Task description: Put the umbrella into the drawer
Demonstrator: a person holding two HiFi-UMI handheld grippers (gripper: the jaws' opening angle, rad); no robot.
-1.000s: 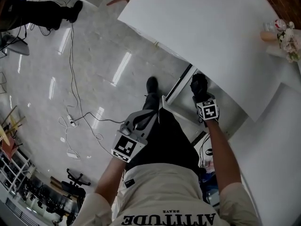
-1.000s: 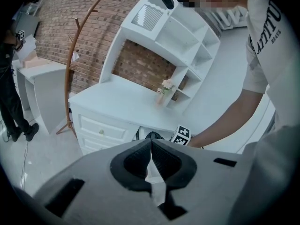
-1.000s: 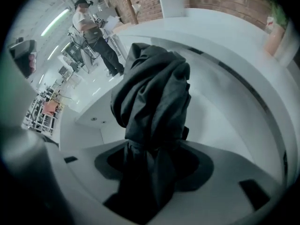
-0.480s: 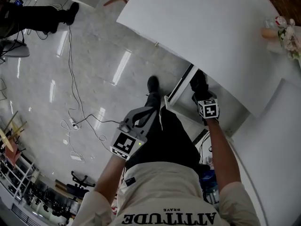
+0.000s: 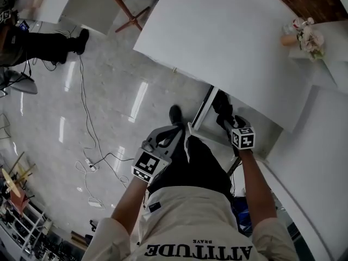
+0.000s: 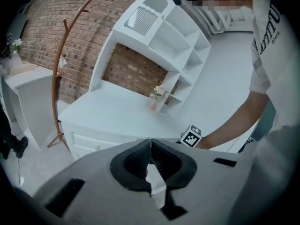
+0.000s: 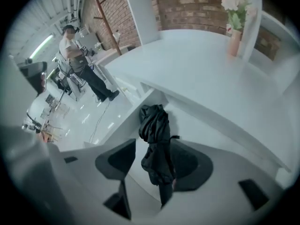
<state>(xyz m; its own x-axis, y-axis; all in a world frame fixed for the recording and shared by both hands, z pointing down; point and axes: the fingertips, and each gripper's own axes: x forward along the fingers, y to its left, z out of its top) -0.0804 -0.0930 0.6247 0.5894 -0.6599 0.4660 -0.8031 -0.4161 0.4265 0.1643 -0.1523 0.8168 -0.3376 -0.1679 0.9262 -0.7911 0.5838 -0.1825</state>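
A black folded umbrella (image 5: 222, 103) (image 7: 153, 130) hangs between the jaws of my right gripper (image 5: 227, 118) (image 7: 153, 144), which is shut on it. The umbrella's far end reaches over the inside of the open white drawer (image 5: 200, 110) (image 7: 123, 121) under the white desk (image 5: 228, 37). In the right gripper view a thin gap shows between the left pad and the fabric. My left gripper (image 5: 181, 128) (image 6: 151, 144) is shut with nothing in it, held in front of my legs to the left of the drawer front.
A vase of flowers (image 5: 299, 34) (image 7: 233, 41) stands on the desk's far end beside a white shelf unit (image 6: 159, 32). Cables (image 5: 87, 145) trail over the glossy floor. Another person (image 5: 38, 39) (image 7: 75, 55) stands beyond them. A wooden coat stand (image 6: 61, 69) rises left of the desk.
My right gripper has carried the umbrella up and further in over the open drawer, under the desk edge. The left gripper has stayed roughly where it was.
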